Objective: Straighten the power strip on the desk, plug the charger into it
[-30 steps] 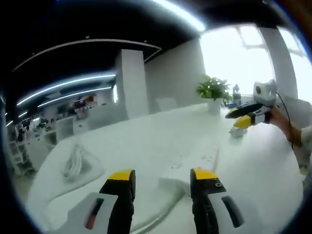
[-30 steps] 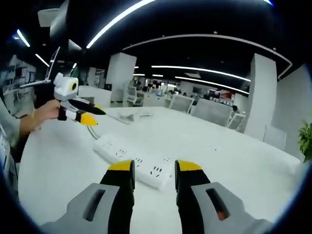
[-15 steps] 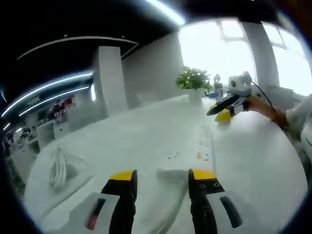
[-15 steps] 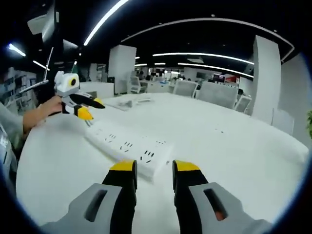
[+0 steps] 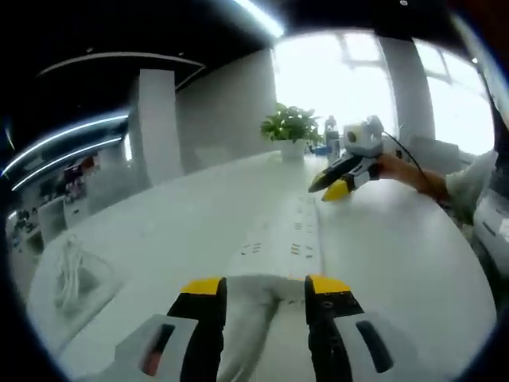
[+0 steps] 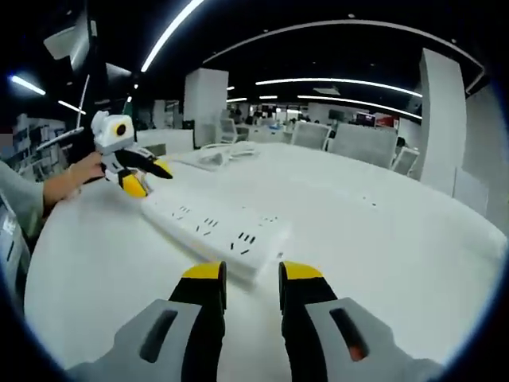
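White power strip (image 5: 278, 247) flat on desk (image 5: 183, 231); left gripper (image 5: 264, 290) jaws parted astride its near end. Right gripper (image 6: 248, 274) jaws parted, empty, at its other end; coiled cable (image 5: 71, 274) far left.

Left gripper view — low over the white bench (image 5: 413, 263), facing along the long white power strip (image 5: 280, 243) from one end, close, toward bright windows | Right gripper view — low at the strip's (image 6: 215, 231) opposite end, facing the office interior | Shared — strip and bench (image 6: 382, 239); each view catches the other gripper.
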Available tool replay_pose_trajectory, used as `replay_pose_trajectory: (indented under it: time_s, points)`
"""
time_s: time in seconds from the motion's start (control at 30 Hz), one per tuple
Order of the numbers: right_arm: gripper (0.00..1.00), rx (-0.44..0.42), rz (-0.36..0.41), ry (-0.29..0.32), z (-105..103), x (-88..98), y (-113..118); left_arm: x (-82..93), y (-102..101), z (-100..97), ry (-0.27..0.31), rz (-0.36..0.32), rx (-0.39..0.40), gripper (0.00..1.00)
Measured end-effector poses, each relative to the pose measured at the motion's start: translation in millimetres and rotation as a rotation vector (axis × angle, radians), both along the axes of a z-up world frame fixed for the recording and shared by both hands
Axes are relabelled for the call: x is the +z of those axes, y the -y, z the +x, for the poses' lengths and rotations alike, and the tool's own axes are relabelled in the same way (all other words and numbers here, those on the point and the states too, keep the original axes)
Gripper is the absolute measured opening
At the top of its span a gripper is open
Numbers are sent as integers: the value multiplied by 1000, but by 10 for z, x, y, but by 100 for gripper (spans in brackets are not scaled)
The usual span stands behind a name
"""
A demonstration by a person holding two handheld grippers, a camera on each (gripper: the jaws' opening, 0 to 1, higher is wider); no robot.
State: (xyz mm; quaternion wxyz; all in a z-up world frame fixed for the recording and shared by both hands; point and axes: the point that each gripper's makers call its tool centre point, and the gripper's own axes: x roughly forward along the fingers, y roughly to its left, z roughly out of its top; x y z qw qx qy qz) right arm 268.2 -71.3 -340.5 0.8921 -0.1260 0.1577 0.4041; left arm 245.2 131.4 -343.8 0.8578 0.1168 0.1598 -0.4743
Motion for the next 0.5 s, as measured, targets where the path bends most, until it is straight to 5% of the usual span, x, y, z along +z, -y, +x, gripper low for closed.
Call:
replay_pose_trajectory:
  time_s: [0.27,0.5]
  points:
    - [25,22,24,-41,21,-27,13,-97,122,-174,-57,10,-54,40]
    - [24,53,-2,-34,17,-47,-29,-99,150,-190,-33,37,-58,41]
